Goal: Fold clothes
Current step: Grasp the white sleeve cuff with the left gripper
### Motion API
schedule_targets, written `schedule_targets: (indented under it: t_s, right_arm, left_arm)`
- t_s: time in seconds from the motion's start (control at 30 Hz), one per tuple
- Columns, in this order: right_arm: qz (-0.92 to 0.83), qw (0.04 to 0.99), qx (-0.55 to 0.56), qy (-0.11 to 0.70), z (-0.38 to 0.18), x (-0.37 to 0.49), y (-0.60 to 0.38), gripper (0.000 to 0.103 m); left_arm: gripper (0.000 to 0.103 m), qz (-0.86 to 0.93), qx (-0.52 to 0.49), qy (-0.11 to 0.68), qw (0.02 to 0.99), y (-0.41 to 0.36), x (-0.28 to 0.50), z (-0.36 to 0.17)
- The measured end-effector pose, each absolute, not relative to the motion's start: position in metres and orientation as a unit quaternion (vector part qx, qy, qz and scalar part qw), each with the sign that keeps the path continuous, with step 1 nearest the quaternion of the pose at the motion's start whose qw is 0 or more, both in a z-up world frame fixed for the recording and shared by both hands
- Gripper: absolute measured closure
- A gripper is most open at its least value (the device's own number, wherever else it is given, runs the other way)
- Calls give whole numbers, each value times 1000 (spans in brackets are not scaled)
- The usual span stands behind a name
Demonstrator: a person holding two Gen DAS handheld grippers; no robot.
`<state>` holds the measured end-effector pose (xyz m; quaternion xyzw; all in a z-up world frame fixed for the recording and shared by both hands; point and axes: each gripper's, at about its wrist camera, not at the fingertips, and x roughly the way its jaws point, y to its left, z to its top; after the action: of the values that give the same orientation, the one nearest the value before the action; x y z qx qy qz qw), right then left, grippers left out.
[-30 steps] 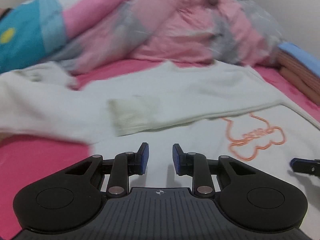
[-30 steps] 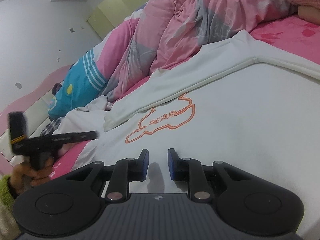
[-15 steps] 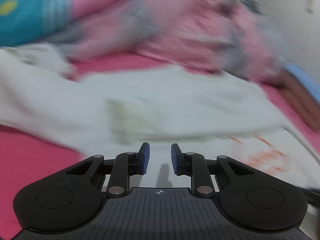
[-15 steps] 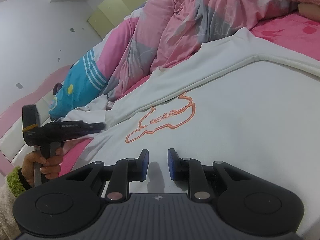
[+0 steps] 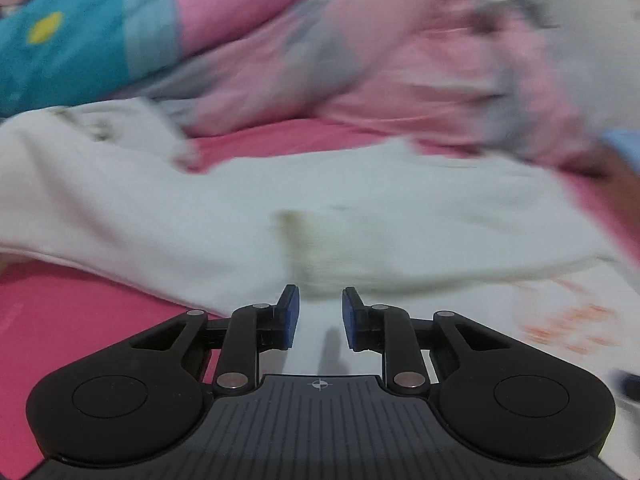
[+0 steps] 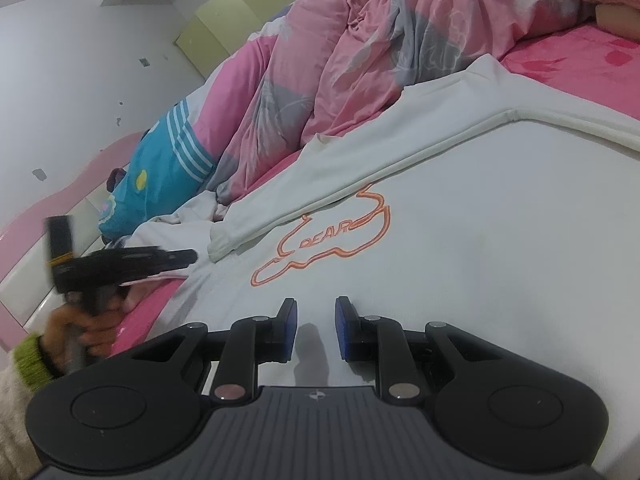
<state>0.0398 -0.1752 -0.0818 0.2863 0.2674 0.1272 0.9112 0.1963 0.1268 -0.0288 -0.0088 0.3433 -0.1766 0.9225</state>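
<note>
A white sweatshirt (image 6: 480, 240) with an orange outline print (image 6: 332, 236) lies flat on the bed. One sleeve (image 6: 360, 160) is folded across its body, and the ribbed cuff (image 6: 224, 240) ends near the left hem. My right gripper (image 6: 316, 308) hovers open and empty over the shirt, below the print. My left gripper (image 6: 188, 257), held in a hand, points at the cuff from the left. In the blurred left wrist view, the left gripper (image 5: 316, 300) stands open and empty just short of the cuff (image 5: 308, 252), with the sweatshirt (image 5: 400, 200) beyond.
A rumpled pink and grey duvet (image 6: 380, 60) is heaped along the far side of the bed, with a blue cushion (image 6: 160, 168) beside it. Pink sheet (image 6: 580, 68) shows around the shirt. A pink headboard (image 6: 60, 200) and a white wall lie to the left.
My left gripper has moved in toward the sleeve cuff, which now sits lower and nearer in its view. The right gripper has not moved.
</note>
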Motion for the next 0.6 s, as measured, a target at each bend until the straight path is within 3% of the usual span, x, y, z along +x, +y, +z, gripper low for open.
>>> schedule_targets:
  t_s: [0.17,0.37,0.6]
  right_arm:
    - [128,911,288,268,-81,40,-176,81]
    - [130,909,291,267,-82,41,-178,81]
    - [129,909,291,270,-82,42,-179,81]
  left_arm:
    - [78,-196,60,393,897,107,165,-59]
    - [80,-83,13,368,926,170,144,-32]
    - [74,-153,57,409,898,148,90,-35]
